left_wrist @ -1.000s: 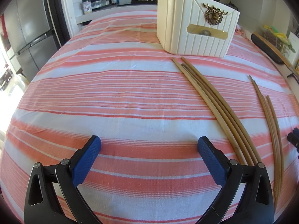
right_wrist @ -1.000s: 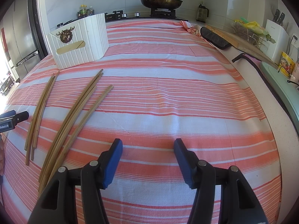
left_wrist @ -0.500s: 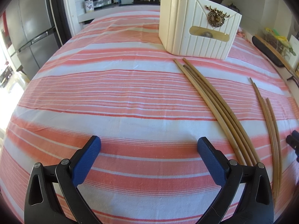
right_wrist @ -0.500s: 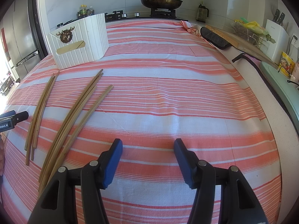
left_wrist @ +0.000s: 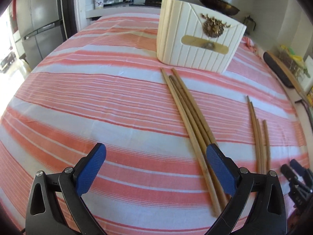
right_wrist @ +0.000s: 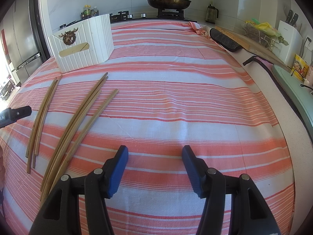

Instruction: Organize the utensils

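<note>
Three long wooden chopsticks [left_wrist: 187, 117] lie in a bundle on the striped cloth, pointing at a white ribbed utensil holder [left_wrist: 199, 39] with a gold deer emblem. My left gripper [left_wrist: 155, 156] is open and holds nothing; its right finger [left_wrist: 219, 164] sits over the near end of this bundle. Several more chopsticks [left_wrist: 258, 137] lie to the right. In the right wrist view both groups [right_wrist: 42, 117] [right_wrist: 78, 121] lie left of my open, empty right gripper [right_wrist: 155, 156], with the holder [right_wrist: 82, 43] beyond them.
A pink-and-white striped cloth [right_wrist: 176, 90] covers the counter. A stove with a lidded pan [right_wrist: 168, 2] stands at the back. A dark mat [right_wrist: 225, 39], a cutting board and a knife block [right_wrist: 289, 37] line the right edge. A fridge [left_wrist: 39, 25] is at the left.
My left gripper has slid right, so its right finger now overlaps the three-chopstick bundle, and it has rolled slightly. The right gripper has not moved.
</note>
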